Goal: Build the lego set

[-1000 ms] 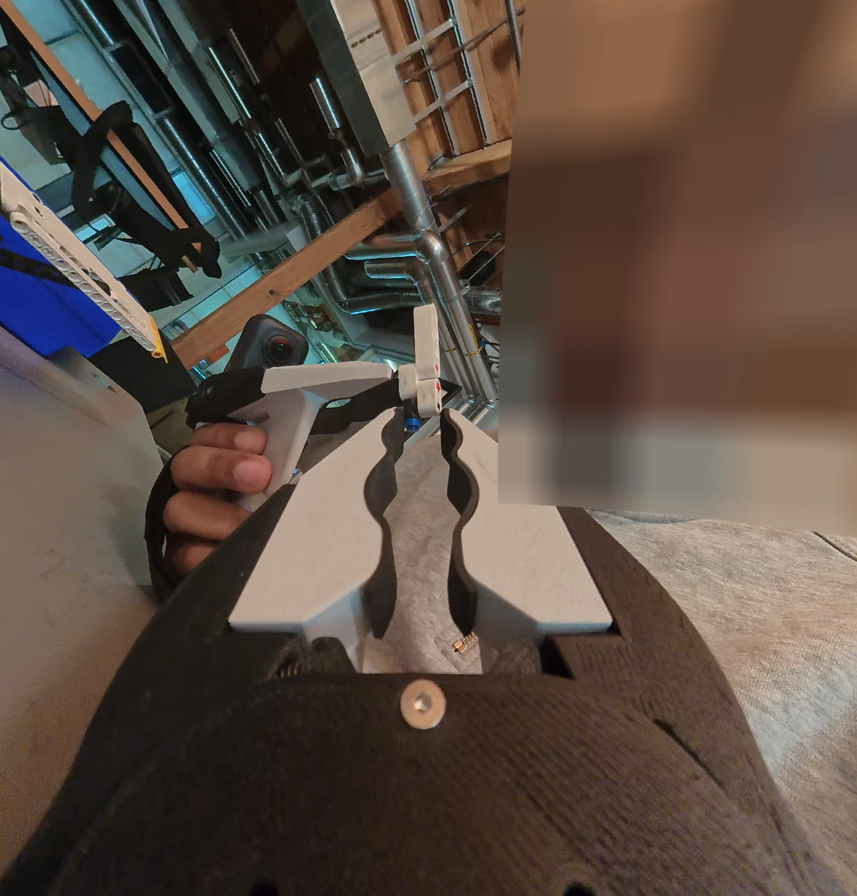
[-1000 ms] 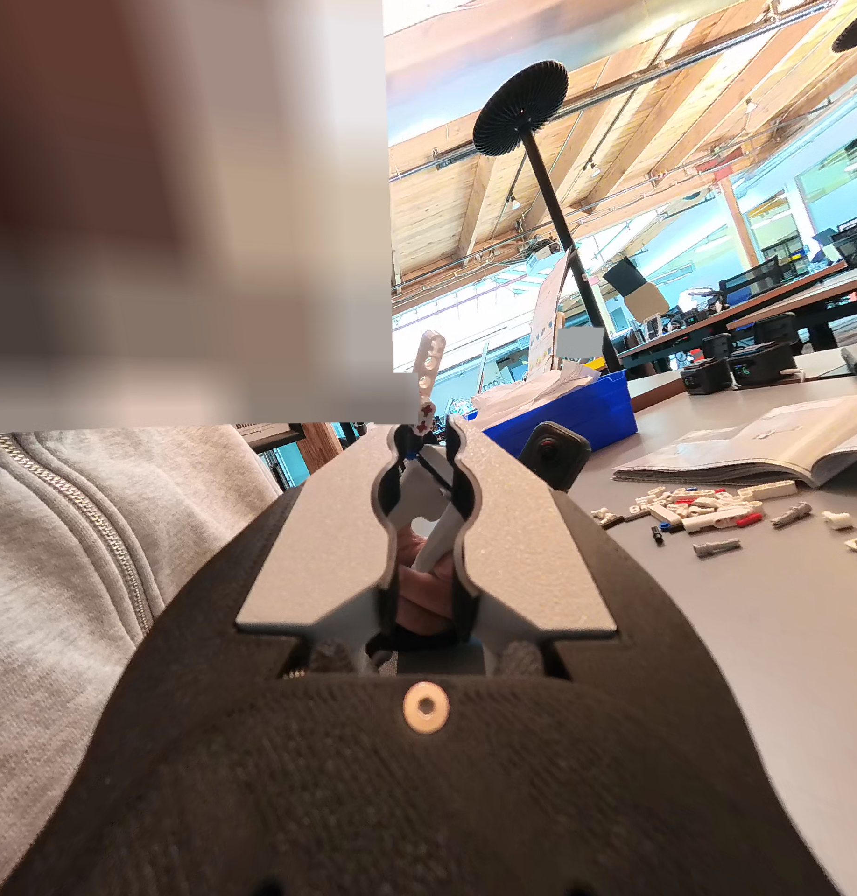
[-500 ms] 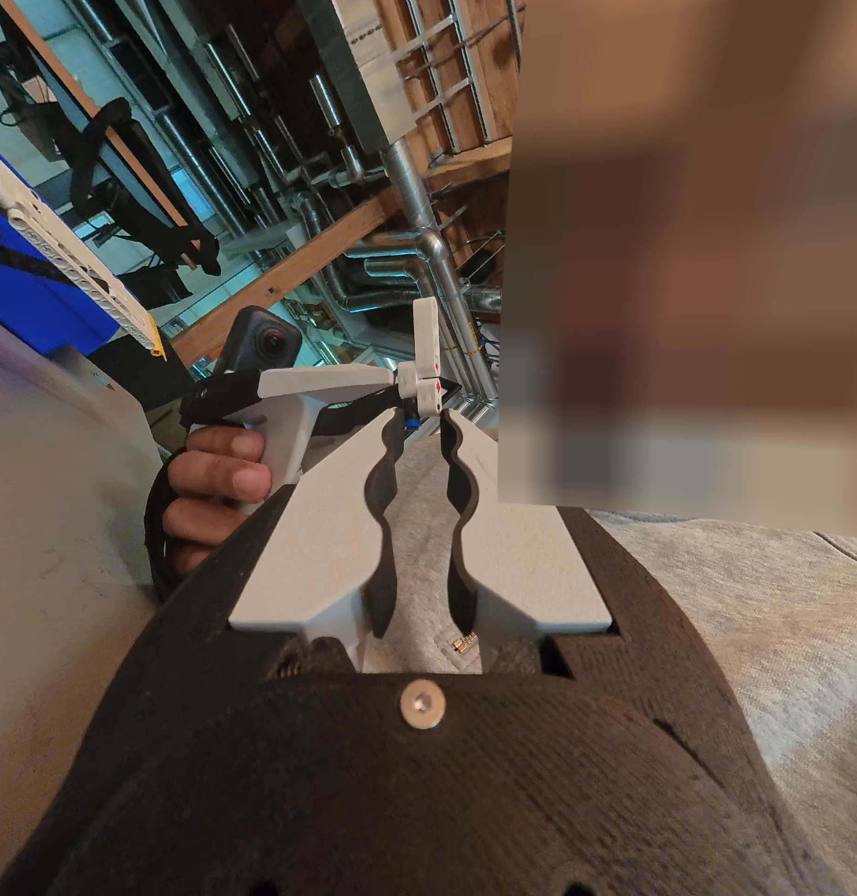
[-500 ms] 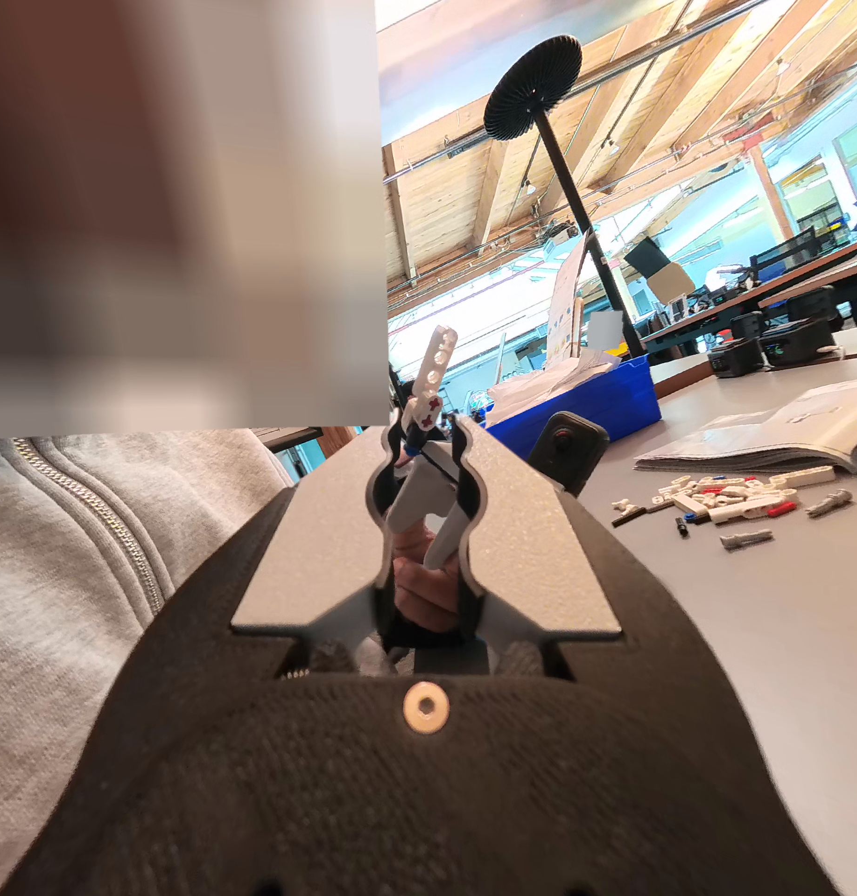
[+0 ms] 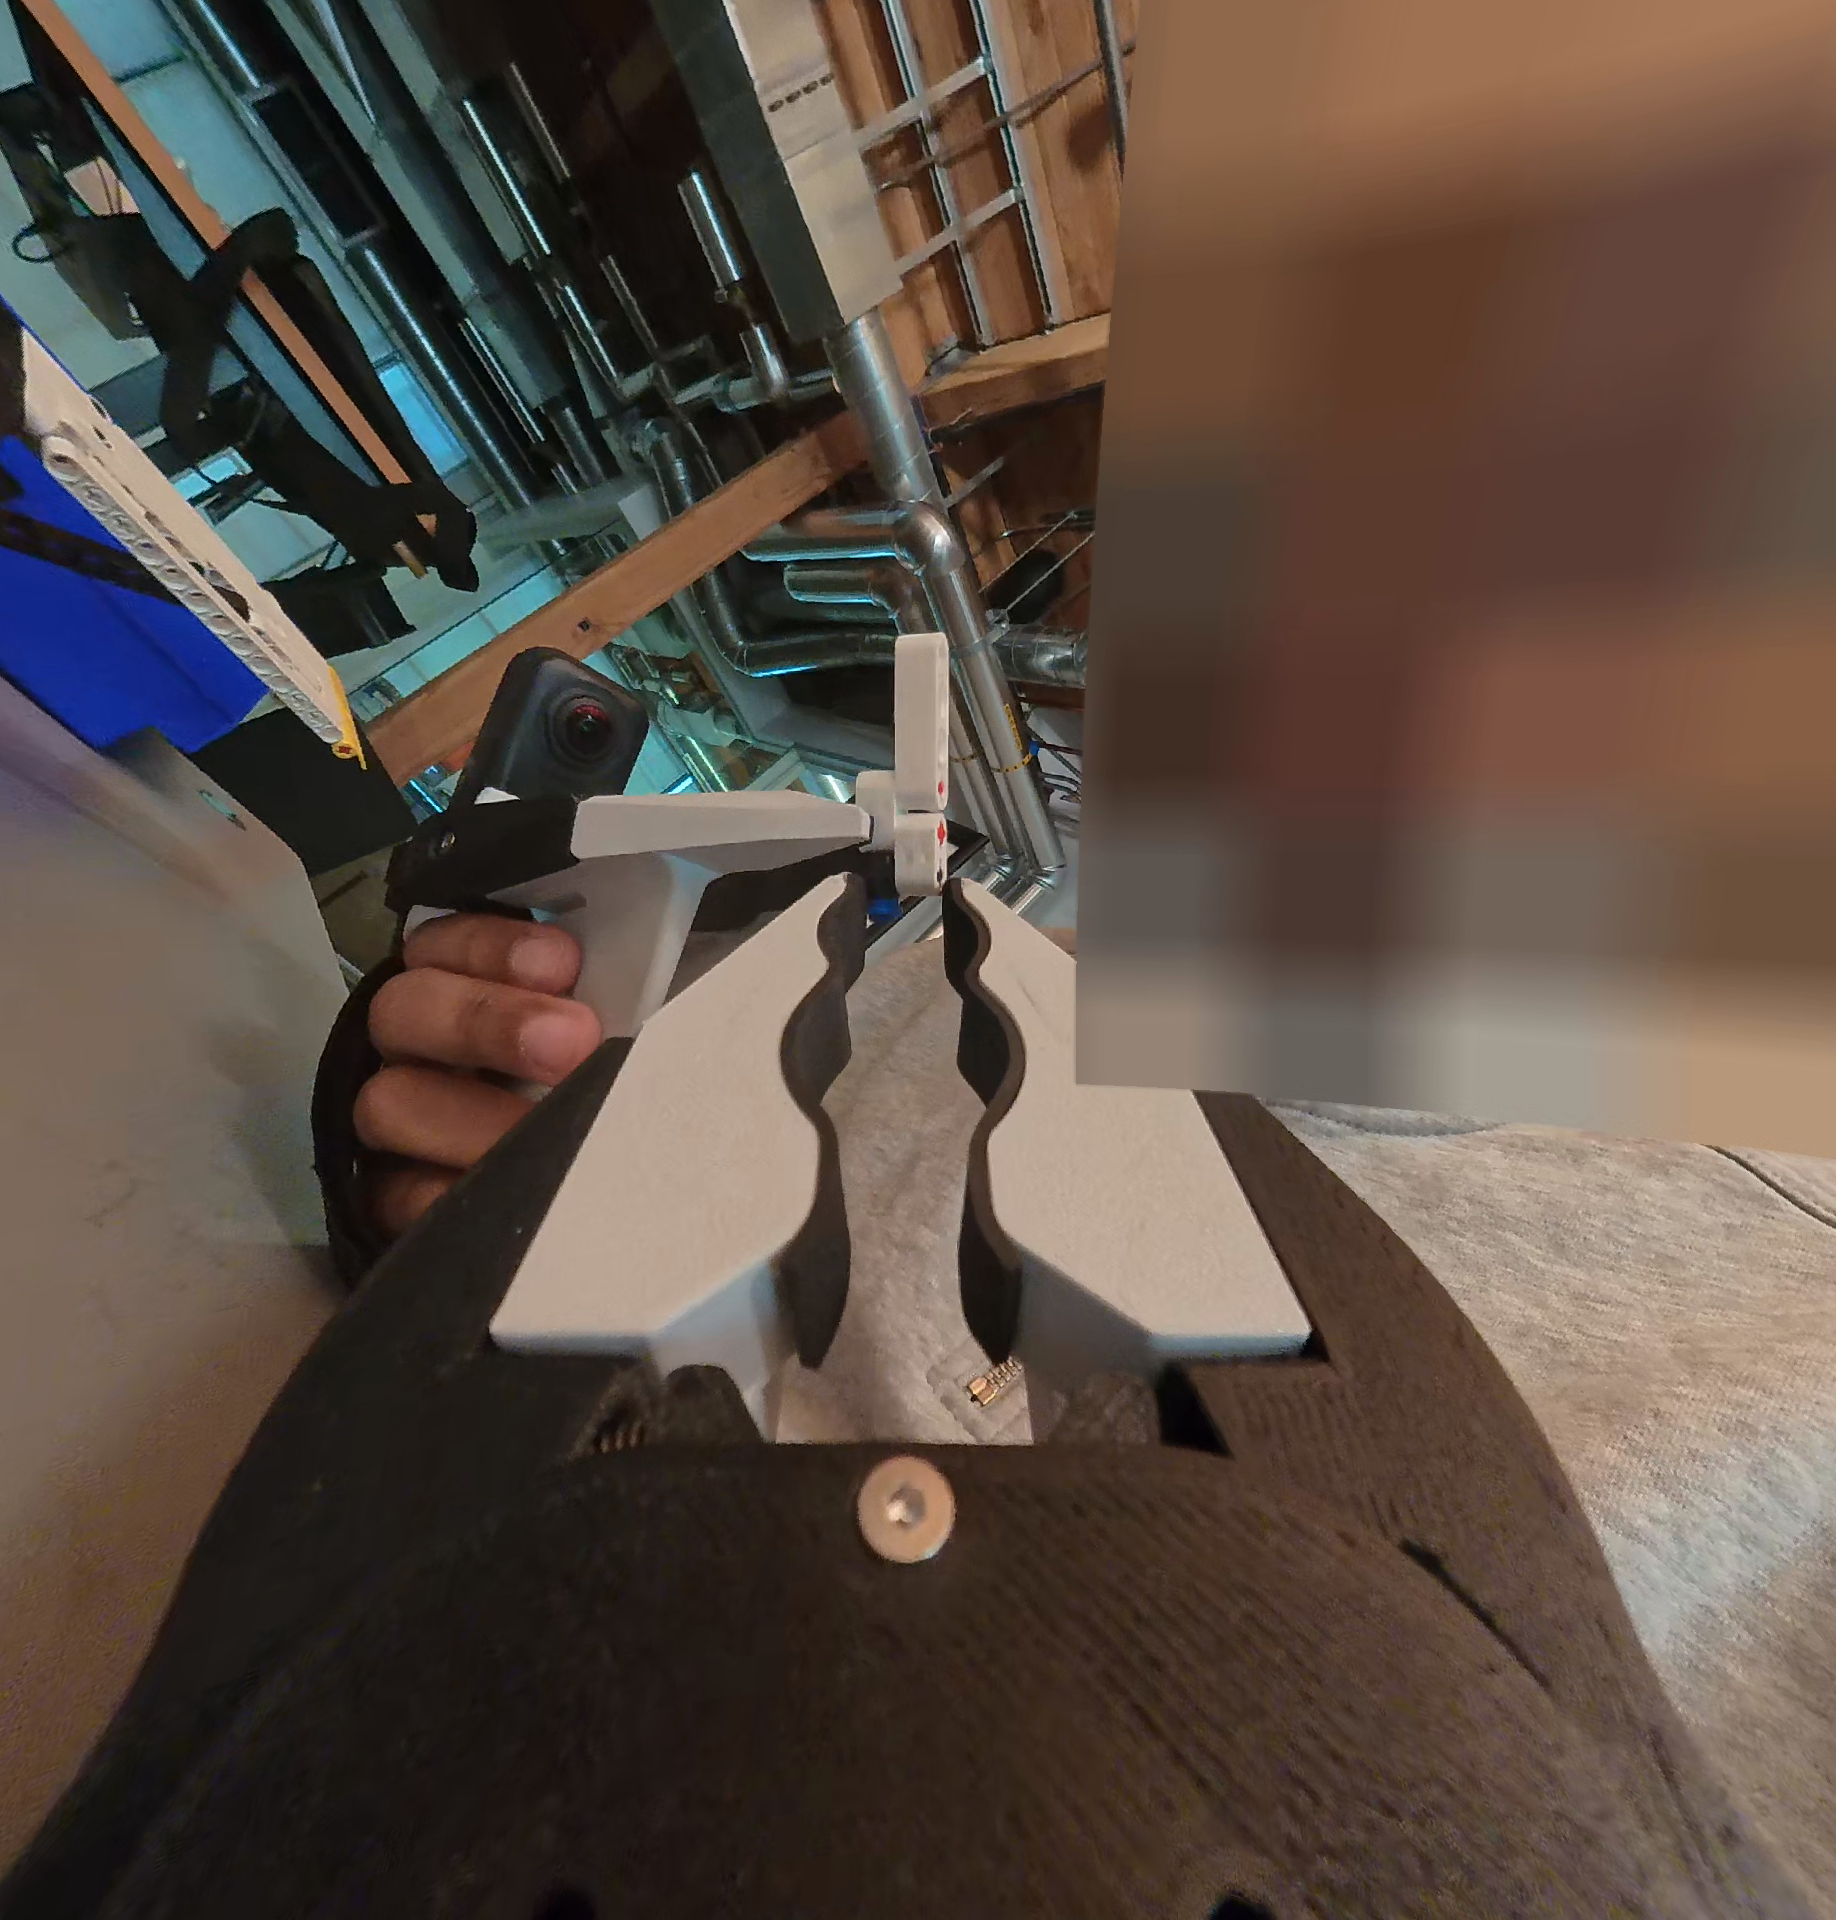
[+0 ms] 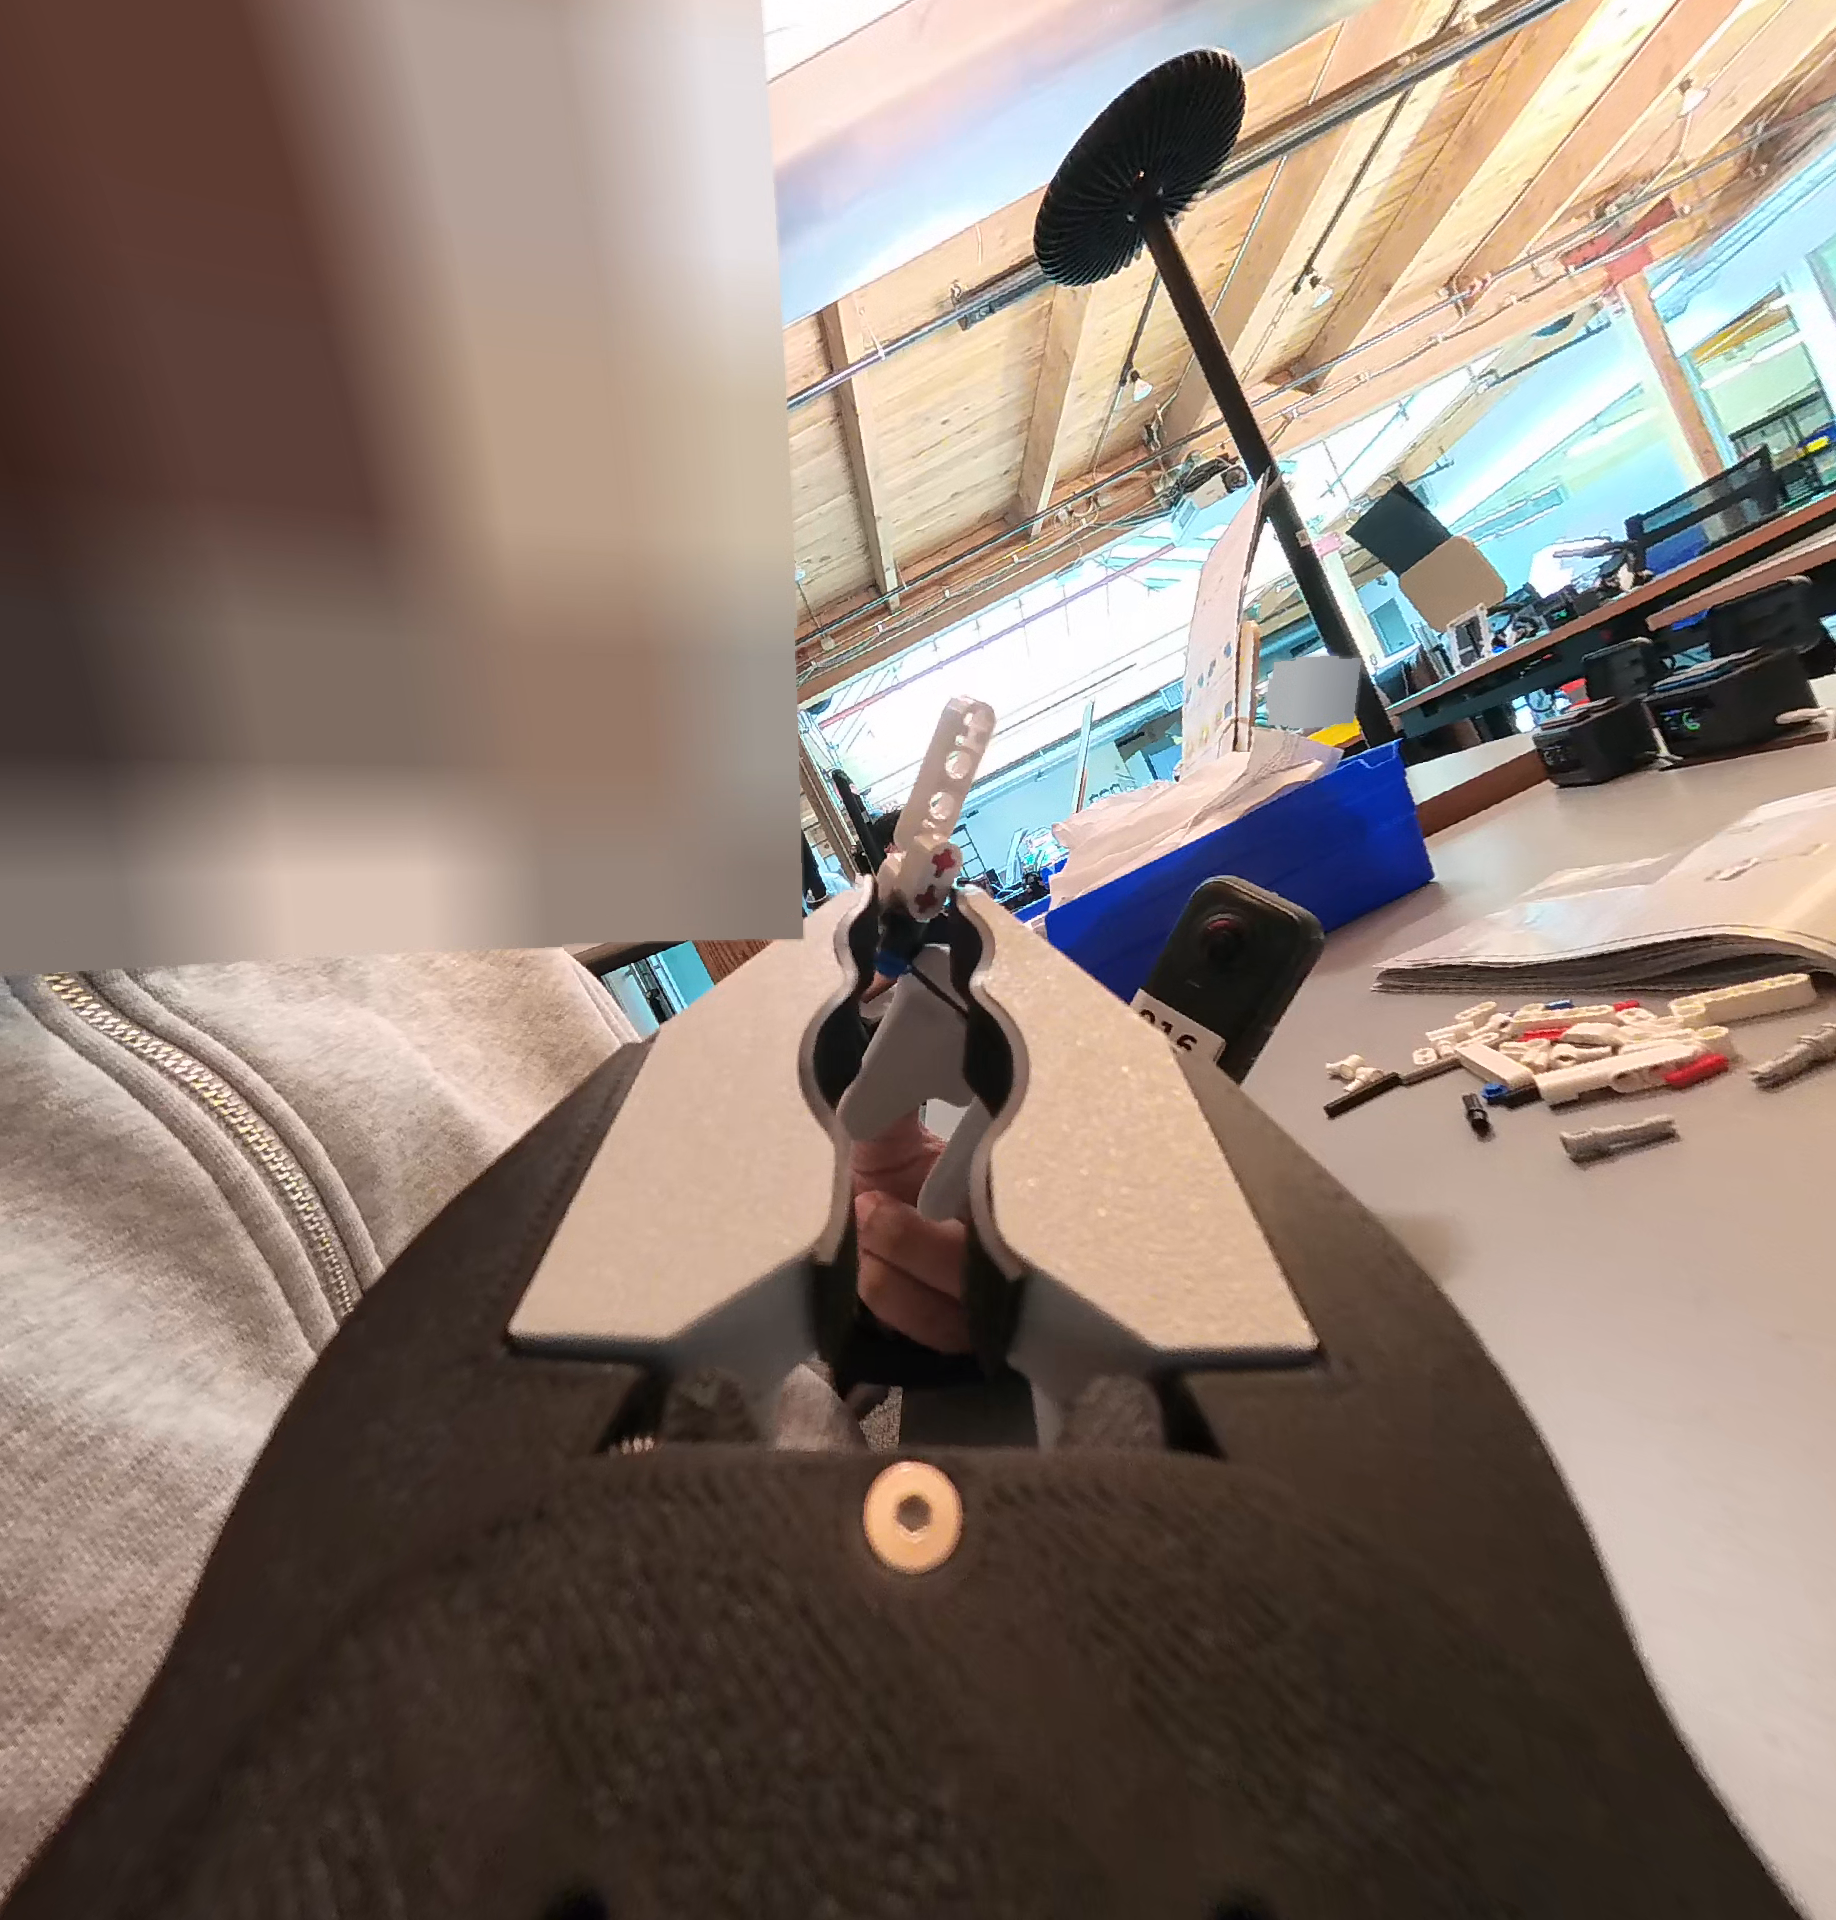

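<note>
Both grippers are up in the air in front of a grey hoodie, tips meeting on one small lego piece. In the right wrist view the right gripper sits at centre frame, clenched on the bottom of the piece, a white holed beam with red pins and a bit of blue at its base, sticking up and leaning right from the tips. Between those fingers you can see the other gripper's grey fingers and a bit of a hand. In the left wrist view the left gripper has its tips close together right under the same piece, which stands upright there; honestly can't tell if it's actually pinching it or just touching. The right gripper comes in from the left of that frame with a hand around its handle and a black camera on top. Further out on the right of the right wrist view, the grey counter has a loose pile of parts, mostly white with some red, blue and grey pins, just in front of an open booklet. A blue bin stuffed with paper sits behind that near centre frame. A black pole with a round ribbed disc on top rises to the upper middle.
</note>
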{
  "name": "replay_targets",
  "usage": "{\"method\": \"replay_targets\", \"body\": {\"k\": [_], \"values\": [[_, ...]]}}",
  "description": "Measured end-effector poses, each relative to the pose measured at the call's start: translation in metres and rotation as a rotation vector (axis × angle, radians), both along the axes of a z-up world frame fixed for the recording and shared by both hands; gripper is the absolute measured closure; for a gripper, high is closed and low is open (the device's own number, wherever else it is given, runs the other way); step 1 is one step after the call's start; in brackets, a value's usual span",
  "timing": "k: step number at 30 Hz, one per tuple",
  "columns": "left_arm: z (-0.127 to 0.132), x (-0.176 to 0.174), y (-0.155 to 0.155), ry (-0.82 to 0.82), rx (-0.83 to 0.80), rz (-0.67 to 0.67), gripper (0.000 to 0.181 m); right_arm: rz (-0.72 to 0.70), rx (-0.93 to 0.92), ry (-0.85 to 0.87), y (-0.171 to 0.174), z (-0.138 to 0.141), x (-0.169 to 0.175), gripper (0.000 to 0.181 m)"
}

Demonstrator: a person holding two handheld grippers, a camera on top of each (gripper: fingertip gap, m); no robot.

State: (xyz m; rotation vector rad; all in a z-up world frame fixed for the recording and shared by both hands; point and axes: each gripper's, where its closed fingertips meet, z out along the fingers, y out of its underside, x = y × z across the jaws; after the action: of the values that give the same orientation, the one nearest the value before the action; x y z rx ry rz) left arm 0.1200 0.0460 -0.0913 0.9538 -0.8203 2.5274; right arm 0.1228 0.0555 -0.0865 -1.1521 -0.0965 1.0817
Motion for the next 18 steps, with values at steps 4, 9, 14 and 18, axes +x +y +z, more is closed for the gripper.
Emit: {"method": "replay_targets", "body": {"k": [4, 9, 14, 18], "values": [[0.000, 0.001, 0.001, 0.002, 0.007, 0.020, 0.169, -0.003, 0.001, 0.004, 0.000, 0.000, 0.001, 0.172], [-0.004, 0.004, -0.001, 0.017, 0.052, 0.046, 0.167, -0.020, 0.006, 0.003, -0.001, 0.001, 0.004, 0.177], [-0.003, 0.005, 0.005, 0.016, 0.050, 0.089, 0.166, -0.027, 0.002, 0.009, 0.000, 0.001, 0.006, 0.177], [-0.003, 0.005, 0.011, 0.018, 0.041, 0.129, 0.162, -0.047, -0.022, 0.027, 0.002, -0.001, 0.011, 0.177]]}}
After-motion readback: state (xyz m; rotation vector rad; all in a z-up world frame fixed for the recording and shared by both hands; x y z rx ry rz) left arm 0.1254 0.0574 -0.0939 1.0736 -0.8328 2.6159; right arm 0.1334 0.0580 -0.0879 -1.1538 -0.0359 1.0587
